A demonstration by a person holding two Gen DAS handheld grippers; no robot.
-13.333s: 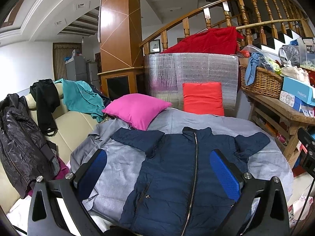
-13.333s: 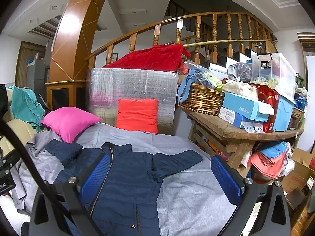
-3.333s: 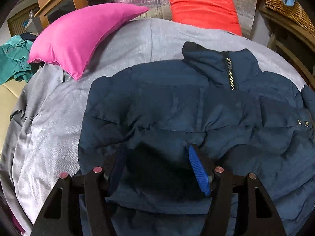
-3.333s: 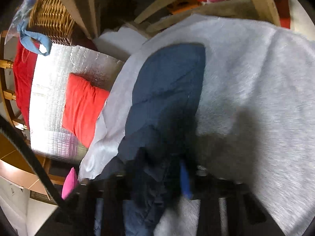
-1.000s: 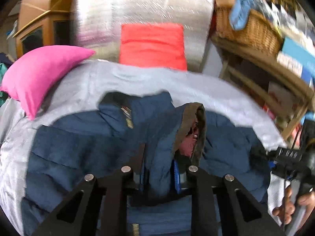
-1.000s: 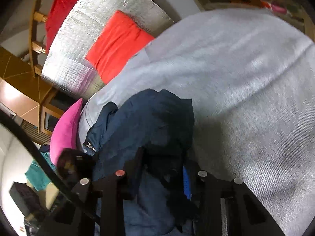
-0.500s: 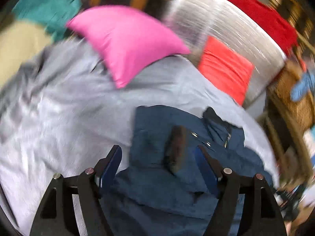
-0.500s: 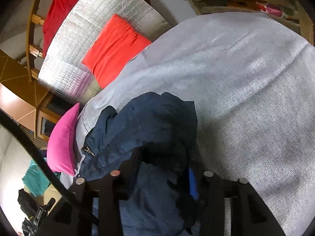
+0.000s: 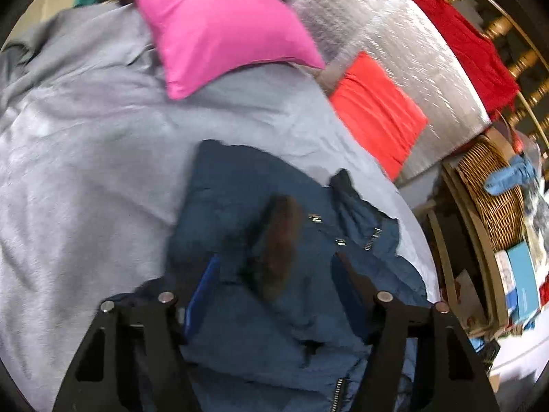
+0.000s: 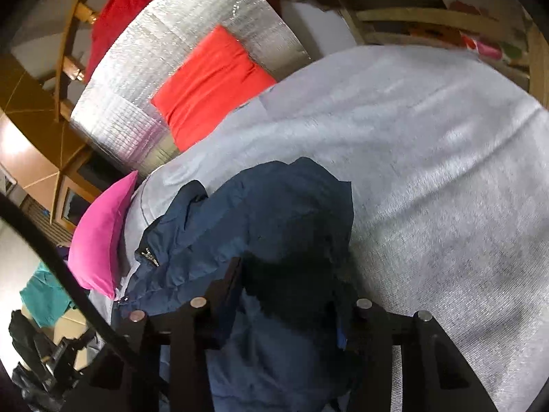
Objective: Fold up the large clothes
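A navy puffer jacket (image 9: pixel 260 240) lies on the grey bed cover (image 9: pixel 85 158), both sleeves folded in over its front. The left sleeve's dark cuff (image 9: pixel 279 240) rests on the chest beside the zip. My left gripper (image 9: pixel 274 274) is open, hovering just over the jacket, holding nothing. In the right wrist view the jacket (image 10: pixel 260 213) bunches between the jaws. My right gripper (image 10: pixel 291 295) is open around the folded right sleeve, its fingers partly apart.
A pink pillow (image 9: pixel 216 24) and a red cushion (image 9: pixel 374 113) lie at the bed's head against a silver panel (image 9: pixel 387 34). A wooden table with a wicker basket (image 9: pixel 494 189) stands to the right. Grey cover (image 10: pixel 429 171) spreads right of the jacket.
My left gripper let go of the left sleeve cuff, opened wide and swung back over the jacket. My right gripper loosened its hold on the right sleeve, jaws spreading.
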